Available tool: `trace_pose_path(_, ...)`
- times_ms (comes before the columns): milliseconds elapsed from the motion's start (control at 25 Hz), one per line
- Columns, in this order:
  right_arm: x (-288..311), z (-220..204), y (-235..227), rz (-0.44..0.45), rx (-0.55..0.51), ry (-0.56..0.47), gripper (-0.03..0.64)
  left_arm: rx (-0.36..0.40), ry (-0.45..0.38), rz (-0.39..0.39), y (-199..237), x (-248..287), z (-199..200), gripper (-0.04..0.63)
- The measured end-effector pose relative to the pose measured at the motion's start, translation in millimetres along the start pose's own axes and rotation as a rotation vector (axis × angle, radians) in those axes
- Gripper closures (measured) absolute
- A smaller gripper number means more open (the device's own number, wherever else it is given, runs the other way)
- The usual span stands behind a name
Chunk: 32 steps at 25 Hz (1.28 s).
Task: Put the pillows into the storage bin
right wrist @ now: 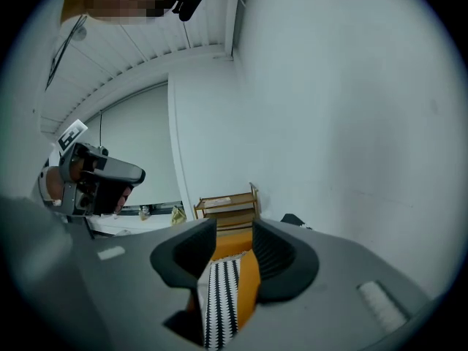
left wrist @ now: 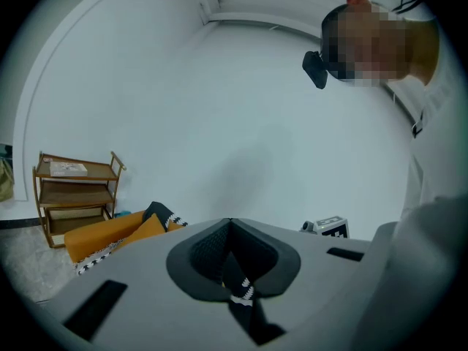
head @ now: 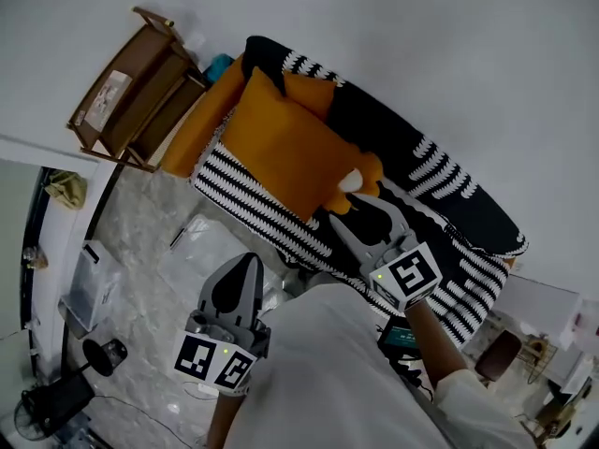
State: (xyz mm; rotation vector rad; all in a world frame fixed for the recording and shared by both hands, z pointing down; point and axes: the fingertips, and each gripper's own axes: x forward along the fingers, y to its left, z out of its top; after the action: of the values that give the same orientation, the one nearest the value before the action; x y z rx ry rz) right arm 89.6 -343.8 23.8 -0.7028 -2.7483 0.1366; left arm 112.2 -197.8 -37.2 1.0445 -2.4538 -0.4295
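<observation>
White wall (head: 421,45) behind striped sofa (head: 447,209); orange pillows (head: 281,148) lie on it. We log left gripper (left wrist: 230,227) jaws pressed together, empty; right gripper (right wrist: 234,231) jaws spread, empty, near pillows.

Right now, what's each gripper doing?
Left gripper: closed, holding nothing.
Right gripper: open, empty, near the orange pillow.

Everything is lit softly and evenly, pretty bright overall. The white wall (left wrist: 146,86) is washed flat, with only a faint grey shadow seen on it in the left gripper view. The orange pillow (head: 281,148) is kept punchy. Heavy fisheye bending is seen, and the gripper views' corners are blacked out.
</observation>
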Motion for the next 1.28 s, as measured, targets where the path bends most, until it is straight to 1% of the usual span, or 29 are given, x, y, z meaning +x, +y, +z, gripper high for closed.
trace_pose_path(160, 27, -9, -36, 0.033, 0.003, 0.04, 0.443, -0.008, 0.025, 0.026, 7, 38, 4, 0.586)
trace_pose_path(400, 60, -34, -82, 0.078, 0.019, 0.108, 0.431, -0.051, 0.06, 0.066, 15, 84, -2, 0.586)
trace_pose_path(520, 78, -52, -103, 0.088, 0.027, 0.146, 0.416, -0.074, 0.075, 0.08, 21, 103, -6, 0.586)
trace_pose_path(640, 96, -73, -122, 0.093, 0.054, 0.188, 0.394, -0.115, 0.101, 0.08, 27, 121, -10, 0.586)
trace_pose_path(760, 109, -96, -140, 0.092, 0.077, 0.229, 0.378, -0.115, 0.134, 0.082, 30, 137, -13, 0.586)
trace_pose_path(920, 124, -125, -159, 0.087, 0.084, 0.273, 0.342, -0.115, 0.175, 0.098, 41, 152, -23, 0.586)
trace_pose_path(1120, 144, -167, -183, 0.084, 0.095, 0.337, 0.287, -0.14, 0.212, 0.133, 55, 165, -40, 0.586)
trace_pose_path(1200, 151, -186, -193, 0.075, 0.087, 0.368, 0.254, -0.164, 0.221, 0.145, 59, 169, -47, 0.586)
trace_pose_path(1280, 157, -203, -202, 0.076, 0.074, 0.395, 0.237, -0.2, 0.227, 0.147, 61, 174, -54, 0.586)
